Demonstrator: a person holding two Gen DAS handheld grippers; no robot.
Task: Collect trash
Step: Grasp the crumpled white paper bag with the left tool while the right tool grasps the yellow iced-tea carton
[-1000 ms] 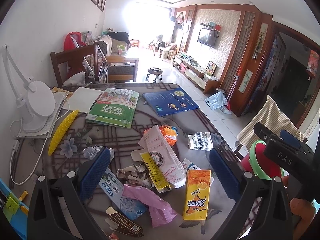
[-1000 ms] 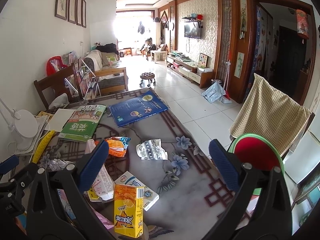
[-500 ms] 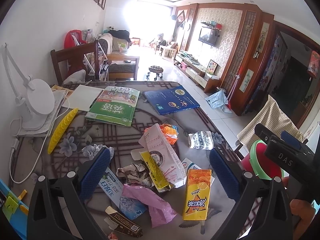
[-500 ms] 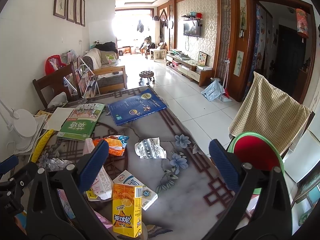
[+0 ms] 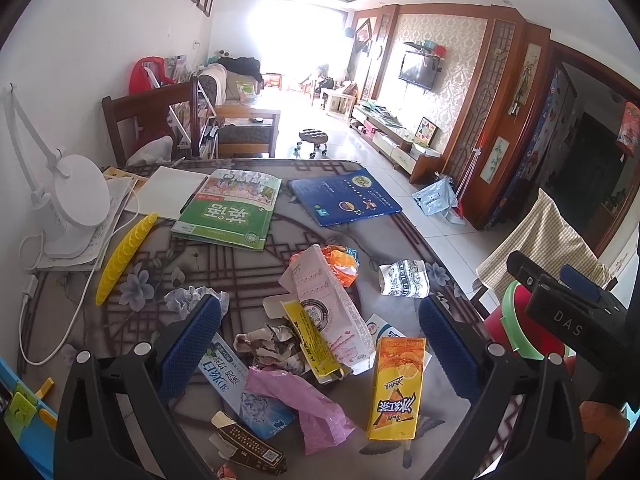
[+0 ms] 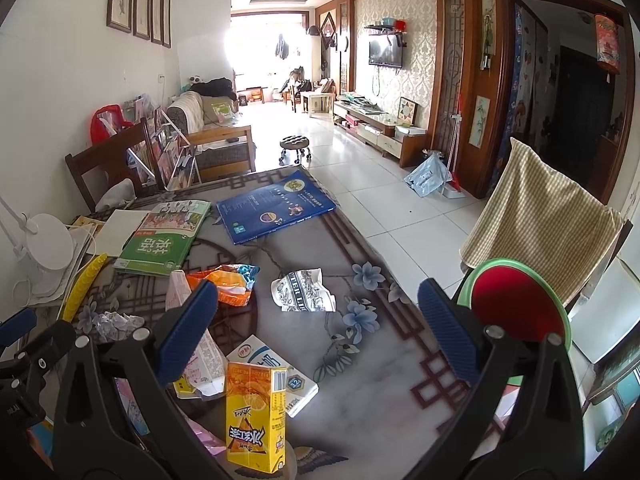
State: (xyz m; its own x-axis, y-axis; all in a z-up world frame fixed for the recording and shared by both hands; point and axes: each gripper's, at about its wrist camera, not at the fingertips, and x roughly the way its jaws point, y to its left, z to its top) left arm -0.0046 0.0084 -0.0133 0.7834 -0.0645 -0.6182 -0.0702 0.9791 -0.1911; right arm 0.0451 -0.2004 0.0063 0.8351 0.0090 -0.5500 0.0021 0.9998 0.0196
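Observation:
Trash lies on the patterned table point(image 5: 240, 272): a yellow juice carton point(image 5: 396, 388), a pink paper bag point(image 5: 328, 304), a pink plastic wrapper point(image 5: 308, 408), crumpled paper point(image 5: 272, 346), a blue-white box point(image 5: 244, 396), an orange snack bag point(image 5: 340, 262) and a black-white wrapper point(image 5: 404, 278). My left gripper point(image 5: 320, 344) is open above the pile. My right gripper point(image 6: 318, 332) is open over the table; the juice carton point(image 6: 256, 412) stands below it, and the black-white wrapper point(image 6: 304, 291) lies ahead. A red bin with a green rim point(image 6: 516, 304) stands right of the table.
A green book point(image 5: 232, 212), a blue book point(image 5: 344, 200), a white desk lamp point(image 5: 76, 204) and a yellow strip point(image 5: 124, 252) sit at the table's far and left side. A chair with checked cloth point(image 6: 540, 220) stands right. A wooden chair point(image 5: 148, 120) is behind.
Both grippers have shifted slightly; the table contents sit a little lower and nearer in the views. Nothing was grasped or moved.

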